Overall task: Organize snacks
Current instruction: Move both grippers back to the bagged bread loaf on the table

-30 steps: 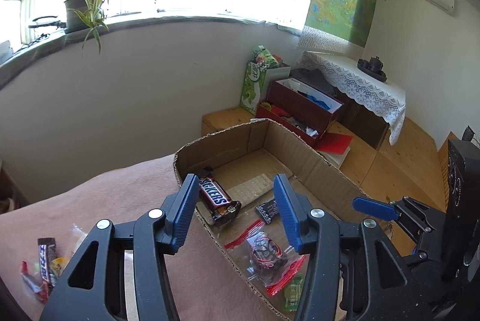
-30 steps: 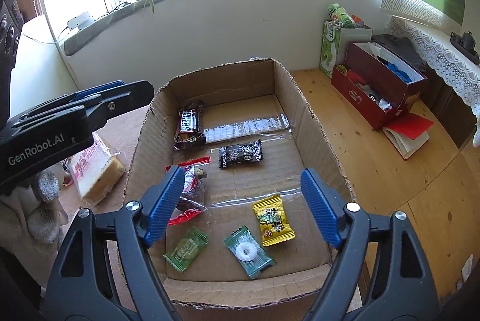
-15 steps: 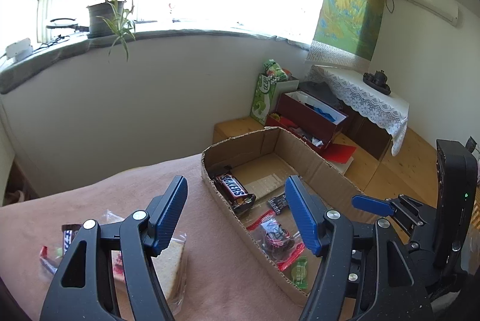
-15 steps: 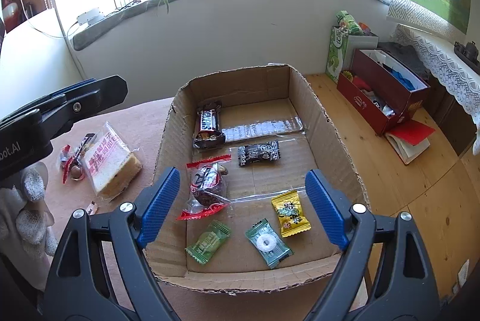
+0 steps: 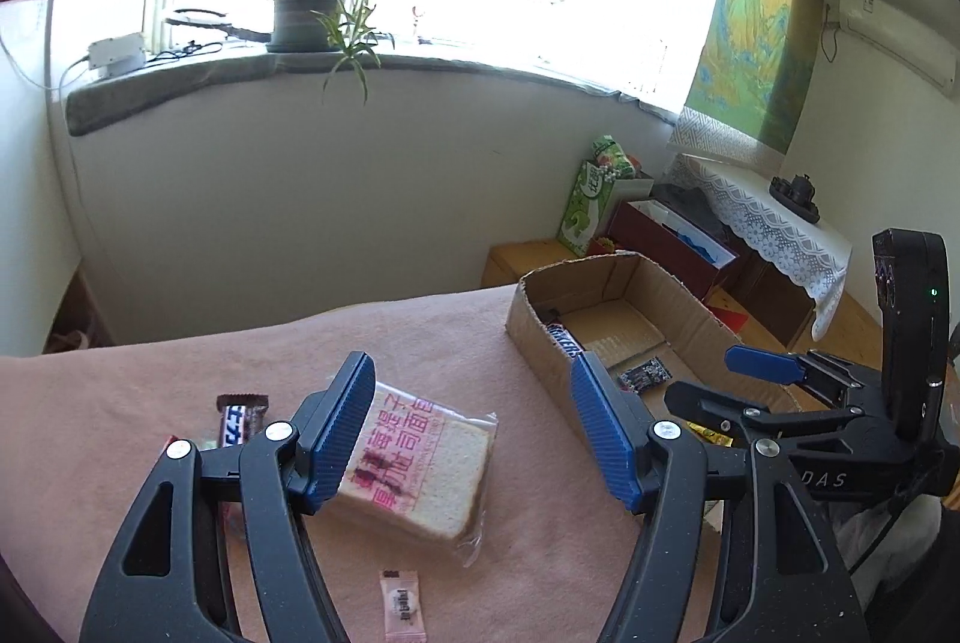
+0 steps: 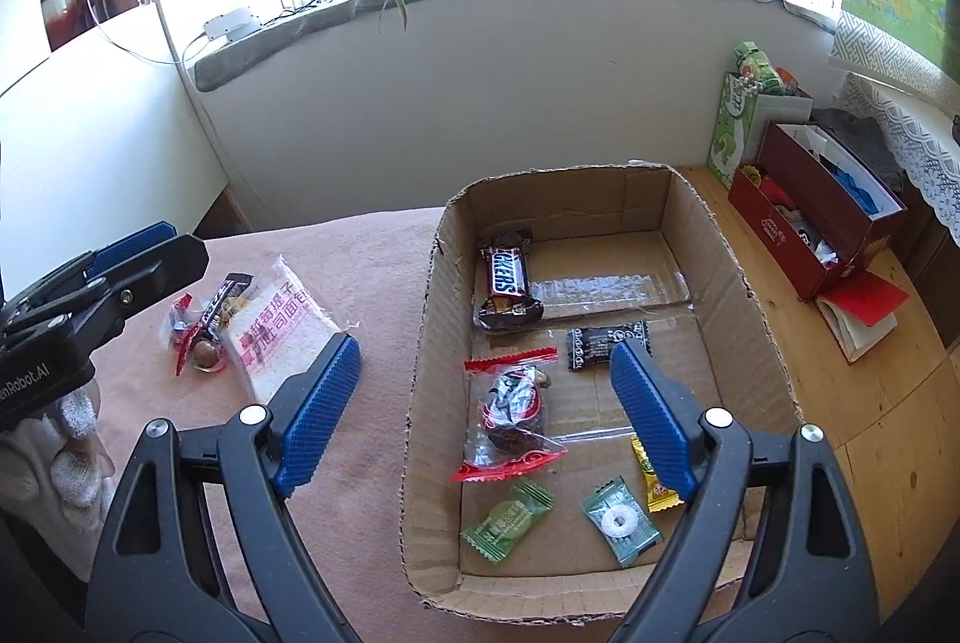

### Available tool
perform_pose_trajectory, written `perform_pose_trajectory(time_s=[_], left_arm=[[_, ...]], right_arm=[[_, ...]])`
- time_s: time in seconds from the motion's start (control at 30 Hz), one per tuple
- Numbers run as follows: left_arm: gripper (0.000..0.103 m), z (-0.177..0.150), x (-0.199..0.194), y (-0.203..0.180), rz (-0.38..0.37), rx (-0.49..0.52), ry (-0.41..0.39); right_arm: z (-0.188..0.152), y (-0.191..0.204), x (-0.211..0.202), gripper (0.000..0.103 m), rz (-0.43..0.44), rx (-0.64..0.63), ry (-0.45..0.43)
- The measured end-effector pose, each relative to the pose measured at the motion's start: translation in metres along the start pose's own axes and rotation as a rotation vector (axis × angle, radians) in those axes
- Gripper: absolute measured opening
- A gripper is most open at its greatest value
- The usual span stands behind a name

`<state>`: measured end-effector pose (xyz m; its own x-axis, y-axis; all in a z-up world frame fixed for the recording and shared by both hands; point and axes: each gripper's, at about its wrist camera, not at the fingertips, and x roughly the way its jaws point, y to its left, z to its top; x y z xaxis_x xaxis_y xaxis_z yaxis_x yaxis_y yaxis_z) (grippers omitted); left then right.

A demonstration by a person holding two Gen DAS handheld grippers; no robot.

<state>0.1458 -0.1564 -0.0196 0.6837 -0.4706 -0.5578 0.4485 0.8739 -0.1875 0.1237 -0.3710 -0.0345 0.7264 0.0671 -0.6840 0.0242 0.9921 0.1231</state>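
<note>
Boxed: seven snacks in brown cardboard box. Left on pink cloth: wrapped sandwich bread, few candies. My left gripper, right gripper: jaws wide, empty.

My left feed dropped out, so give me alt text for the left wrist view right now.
The open left gripper hangs empty over a wrapped bread slice on the pink cloth. A chocolate bar lies left of the bread and a pink sachet lies nearer the camera. The cardboard box and right gripper are at right.
</note>
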Motion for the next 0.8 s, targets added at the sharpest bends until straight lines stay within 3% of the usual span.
perform_pose_trajectory(time_s=[0.33, 0.67, 0.8], left_arm=[[0.068, -0.040, -0.010, 0.067, 0.098, -0.140, 0.063], [0.068, -0.062, 0.003, 0.065, -0.001, -0.229, 0.118], [0.068, -0.065, 0.017, 0.059, -0.030, -0.229, 0.153]], right_arm=[[0.024, 0.039, 0.032, 0.088, 0.206, -0.046, 0.091], [0.048, 0.086, 0.102, 0.088, 0.298, -0.145, 0.319], [0.047, 0.098, 0.133, 0.088, 0.285, -0.147, 0.403]])
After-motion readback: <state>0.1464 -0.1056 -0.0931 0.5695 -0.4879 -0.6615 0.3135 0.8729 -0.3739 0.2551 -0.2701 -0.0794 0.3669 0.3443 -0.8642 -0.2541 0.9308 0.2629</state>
